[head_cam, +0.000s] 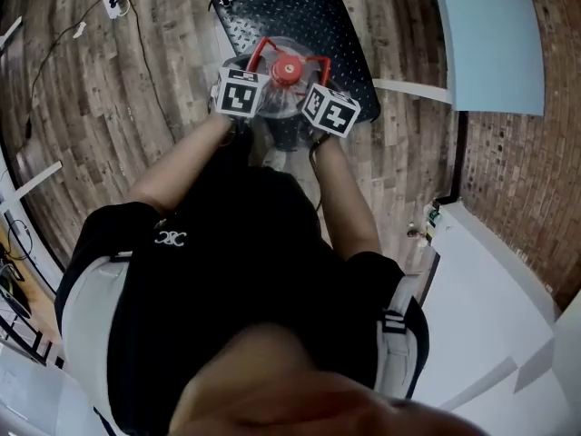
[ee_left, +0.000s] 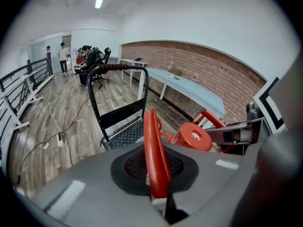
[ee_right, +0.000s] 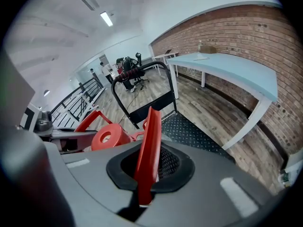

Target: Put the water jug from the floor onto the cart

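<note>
left tool (ee_left: 158, 196): clenched on the left bar of the jug's red carry handle (ee_left: 154, 150); the bar runs straight up between the jaws
right tool (ee_right: 143, 193): clenched on the right bar of the same handle, which stands slightly tilted in the jaws
water jug (head_cam: 283, 100): clear body, upright, hanging between the two tools, off the wooden floor (head_cam: 109, 107)
jug position: over the near edge of the cart deck (head_cam: 313, 16), roughly mid-width; can't tell whether its base touches the deck
red cap (head_cam: 289, 69): on top of the jug, between the two handle bars
cart: black diamond-plate deck, push handle (ee_left: 118, 67) upright at the far end
marker cubes: left (head_cam: 241, 94) and right (head_cam: 329, 107), just beside the cap on either side
person: arms stretched forward and down, one to each tool
</note>
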The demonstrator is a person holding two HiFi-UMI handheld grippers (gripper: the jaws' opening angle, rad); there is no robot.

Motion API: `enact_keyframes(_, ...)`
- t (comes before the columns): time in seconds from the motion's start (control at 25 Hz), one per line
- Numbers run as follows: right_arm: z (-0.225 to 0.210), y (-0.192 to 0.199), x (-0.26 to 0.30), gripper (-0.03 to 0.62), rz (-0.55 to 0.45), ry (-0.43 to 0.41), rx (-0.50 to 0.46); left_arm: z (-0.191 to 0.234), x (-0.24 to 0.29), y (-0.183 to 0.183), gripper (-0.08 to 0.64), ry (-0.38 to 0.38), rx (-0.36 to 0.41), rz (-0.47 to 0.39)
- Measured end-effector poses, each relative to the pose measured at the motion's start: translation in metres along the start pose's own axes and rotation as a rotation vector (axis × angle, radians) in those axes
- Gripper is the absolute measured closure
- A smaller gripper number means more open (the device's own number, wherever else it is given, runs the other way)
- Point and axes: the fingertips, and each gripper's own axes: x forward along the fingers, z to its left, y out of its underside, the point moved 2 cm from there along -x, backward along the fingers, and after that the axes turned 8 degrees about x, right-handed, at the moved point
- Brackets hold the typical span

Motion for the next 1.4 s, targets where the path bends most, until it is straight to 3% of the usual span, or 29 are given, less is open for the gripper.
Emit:
enact_keyframes(0.4, 0.053, -0.038, 0.089, 0.568, -0.027, -0.019, -0.101, 0.090, 0.050, -0.018, 0.551, -0.048, -0.023, -0.015)
enact_keyframes(0.64, 0.075, -0.057, 0.140, 0.566, -0.049, -0.058, -0.083, 0.134, 0.084, -0.026, 0.551, -0.092, -0.026, -0.033)
enact_keyframes(0.92, 0.089, -0.072, 0.184, 0.566, -0.056, -0.052, -0.120, 0.168, 0.120, -0.025, 0.552, -0.119, -0.006, -0.059)
enact_keyframes(1.4, 0.098, -0.063, 0.228, 0.571, -0.057, -0.024, -0.144, 0.207, 0.152, -0.004, 0.557, -0.157, 0.009, -0.063)
